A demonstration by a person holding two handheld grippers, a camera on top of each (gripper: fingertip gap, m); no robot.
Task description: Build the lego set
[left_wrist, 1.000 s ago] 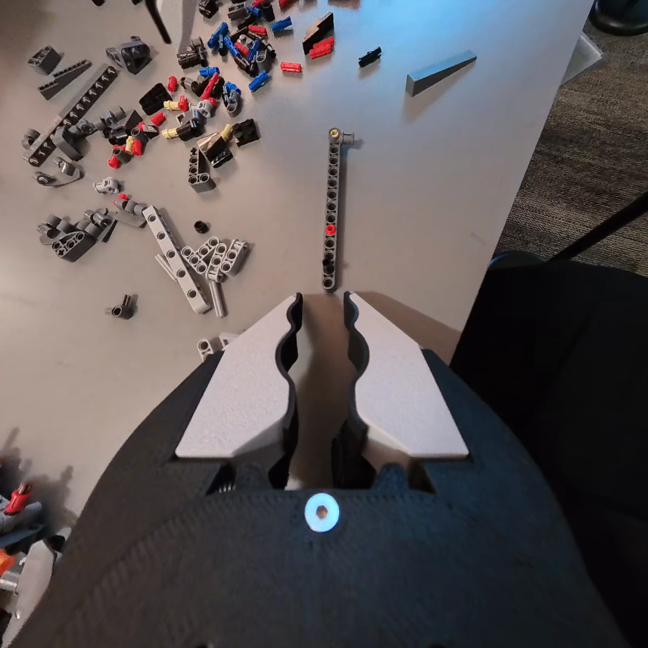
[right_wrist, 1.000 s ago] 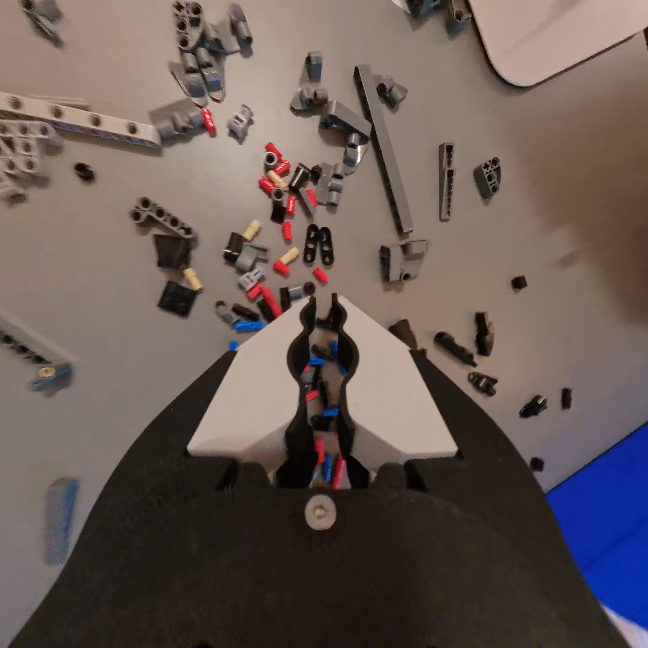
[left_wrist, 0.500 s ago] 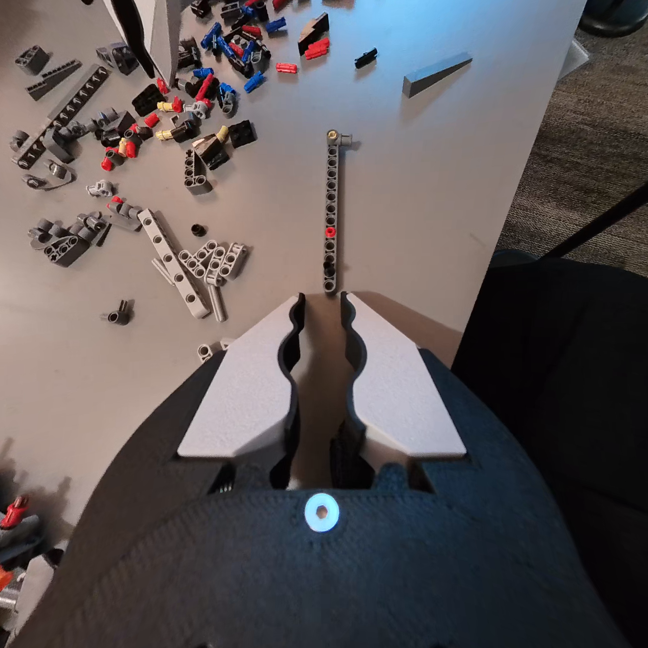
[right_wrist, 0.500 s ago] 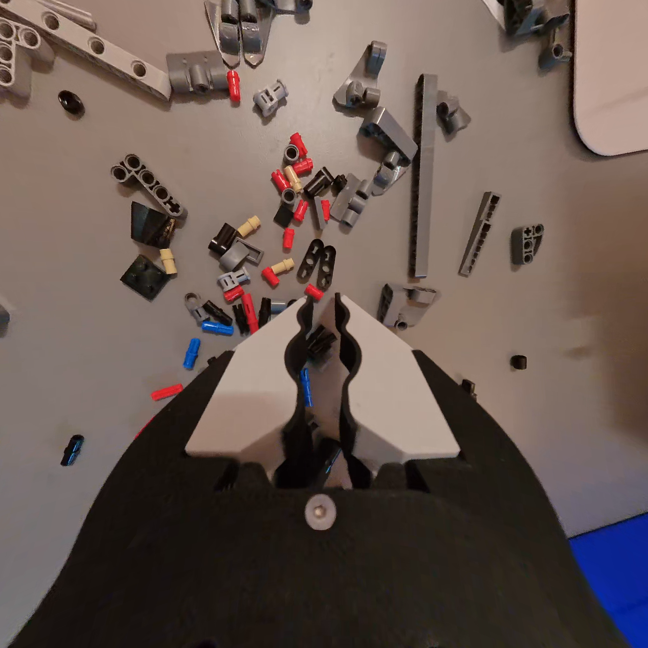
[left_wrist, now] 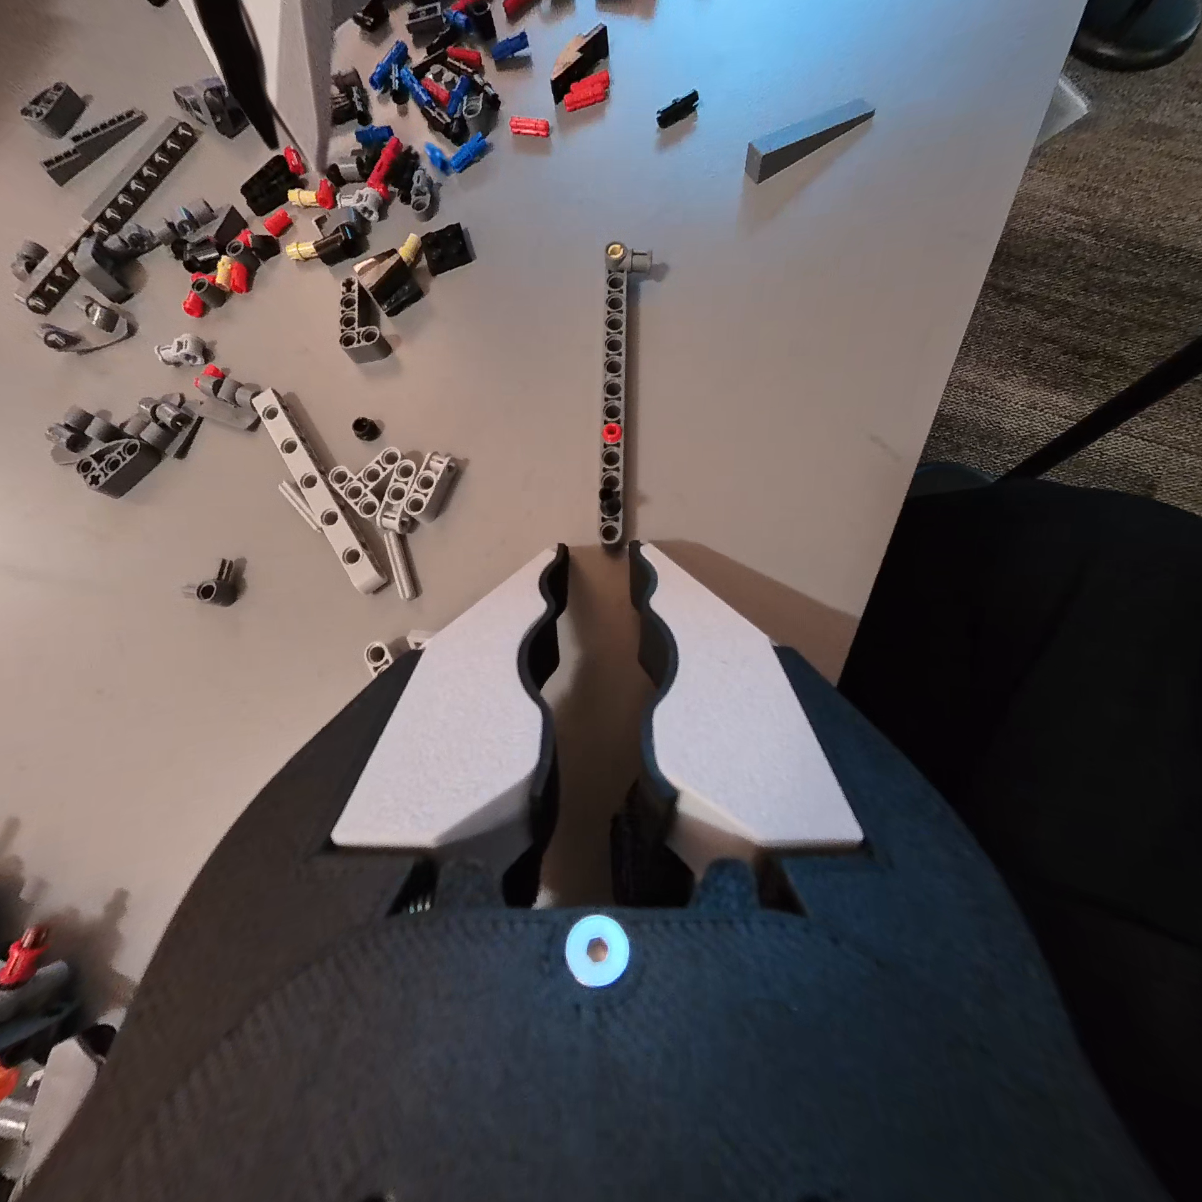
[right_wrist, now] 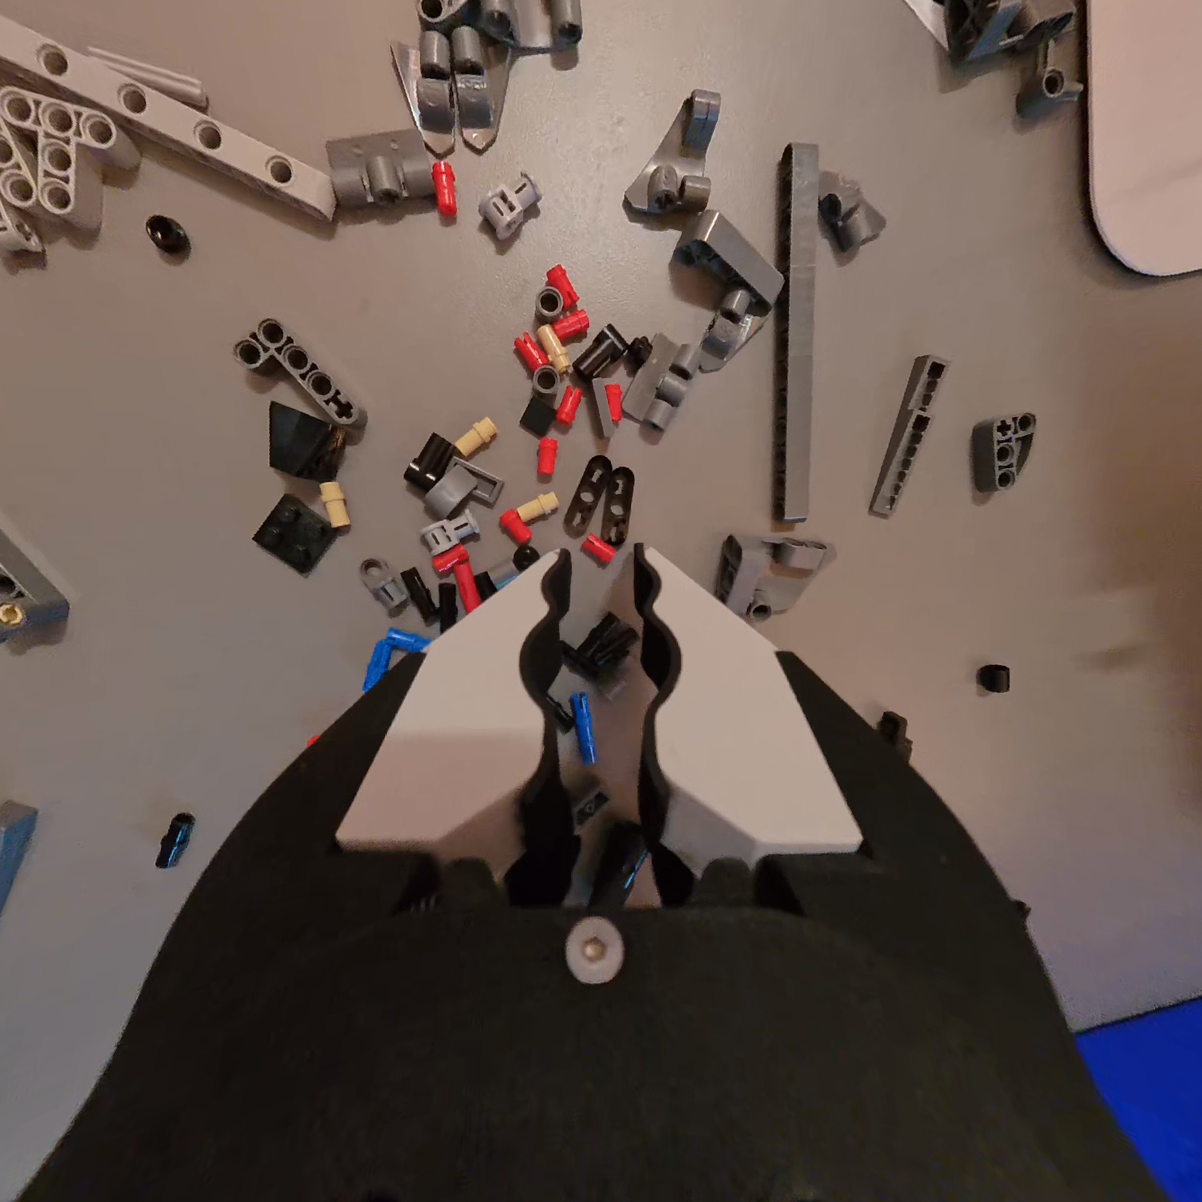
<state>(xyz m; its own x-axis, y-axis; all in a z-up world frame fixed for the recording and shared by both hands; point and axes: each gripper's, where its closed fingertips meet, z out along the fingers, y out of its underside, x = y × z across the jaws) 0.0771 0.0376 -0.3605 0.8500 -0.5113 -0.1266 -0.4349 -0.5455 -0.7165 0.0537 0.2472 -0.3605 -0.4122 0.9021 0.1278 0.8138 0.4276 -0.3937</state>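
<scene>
A long dark grey beam (left_wrist: 613, 390) with a red pin and a black pin in it lies on the table straight ahead of my left gripper (left_wrist: 597, 551). That gripper is open and empty, its tips just short of the beam's near end. My right gripper (right_wrist: 601, 554) is open and empty over a scatter of small red, black, tan and blue pins (right_wrist: 549, 364). A red pin (right_wrist: 597, 547) lies just past its tips, and a black piece (right_wrist: 601, 644) and a blue pin (right_wrist: 584, 727) show between its fingers. The right gripper's fingers (left_wrist: 296, 71) show at the top of the left wrist view.
Loose pieces cover the grey table (left_wrist: 748, 364): a light grey beam (left_wrist: 315, 491), a long dark beam (right_wrist: 799, 332), a grey wedge (left_wrist: 806, 138), L-shaped beams (right_wrist: 296, 372). The table edge (left_wrist: 936, 390) runs down the right, with carpet beyond. A white board (right_wrist: 1145, 130) lies at top right. The left gripper's tips are roughly 20 cm from the right gripper's.
My right gripper has moved in over the pile of small pins and its jaws have opened wider. My left gripper has held almost still at the beam's near end.
</scene>
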